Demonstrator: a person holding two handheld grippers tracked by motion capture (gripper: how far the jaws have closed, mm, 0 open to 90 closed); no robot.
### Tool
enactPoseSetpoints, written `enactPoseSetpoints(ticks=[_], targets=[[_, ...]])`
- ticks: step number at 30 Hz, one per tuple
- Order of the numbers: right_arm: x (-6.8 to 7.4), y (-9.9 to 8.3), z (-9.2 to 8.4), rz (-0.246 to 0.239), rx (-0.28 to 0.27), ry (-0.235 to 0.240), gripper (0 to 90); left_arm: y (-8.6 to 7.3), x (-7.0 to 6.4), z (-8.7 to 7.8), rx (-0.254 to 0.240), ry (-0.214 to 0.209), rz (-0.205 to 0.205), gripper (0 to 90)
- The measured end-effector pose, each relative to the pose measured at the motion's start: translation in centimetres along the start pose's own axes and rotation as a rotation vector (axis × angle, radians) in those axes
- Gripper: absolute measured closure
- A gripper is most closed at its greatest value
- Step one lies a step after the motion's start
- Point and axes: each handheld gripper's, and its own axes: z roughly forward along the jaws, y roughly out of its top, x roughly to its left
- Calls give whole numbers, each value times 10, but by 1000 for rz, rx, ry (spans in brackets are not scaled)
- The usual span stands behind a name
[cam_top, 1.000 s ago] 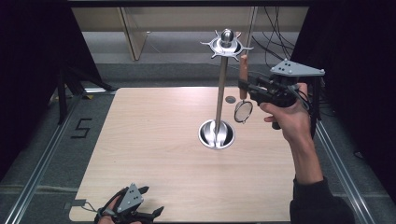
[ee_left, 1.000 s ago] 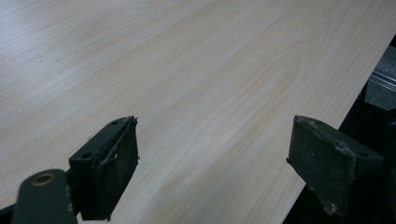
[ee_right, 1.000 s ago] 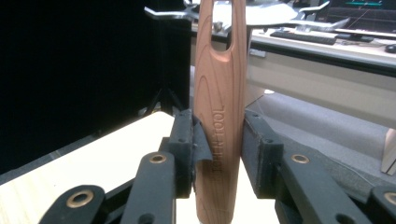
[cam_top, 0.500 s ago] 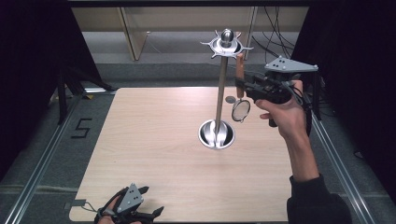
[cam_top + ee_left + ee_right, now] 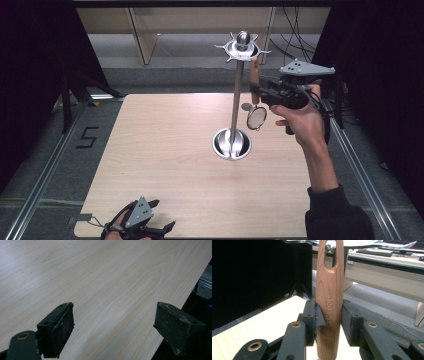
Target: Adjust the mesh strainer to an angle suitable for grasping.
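Note:
A metal stand rises from a round base on the wooden table and carries a ring of hooks at its top. My right gripper is shut on the wooden handle of a small round strainer. The strainer hangs head down, just right of the pole. In the right gripper view the handle stands upright between the pads, and its hanging hole is close under the hooks. My left gripper rests at the table's near left edge, open and holding nothing.
A small grey round thing lies on the table behind the pole. Dark curtains flank both sides, metal rails run along the floor, and cables hang at the back right. Bare tabletop spreads ahead of the left gripper.
The right gripper with the strainer has drifted slightly left, nearer the pole and the hooks. The left gripper has stayed where it was.

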Motion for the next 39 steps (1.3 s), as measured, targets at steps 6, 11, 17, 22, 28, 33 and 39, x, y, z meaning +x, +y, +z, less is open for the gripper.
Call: enactPoseSetpoints(ticks=[6, 11, 17, 22, 28, 33, 39], targets=[[0, -3, 3, 12, 14, 4, 681, 0, 0, 1, -15, -1, -1, 154], [-2, -5, 3, 21, 6, 16, 664, 0, 0, -1, 10, -3, 1, 154], [-4, -8, 2, 22, 2, 18, 611, 0, 0, 0, 5, 5, 6, 154], [-3, -15, -3, 51, 10, 33, 593, 0, 0, 0, 4, 0, 1, 154], [-3, -25, -12, 21, 4, 11, 546, 0, 0, 0, -1, 3, 2, 154], [-4, -34, -21, 27, -14, -3, 528, 0, 2, -1, 10, 13, 25, 154], [-5, -46, -27, 33, -12, -1, 517, 0, 2, -1, 9, 13, 26, 154]])
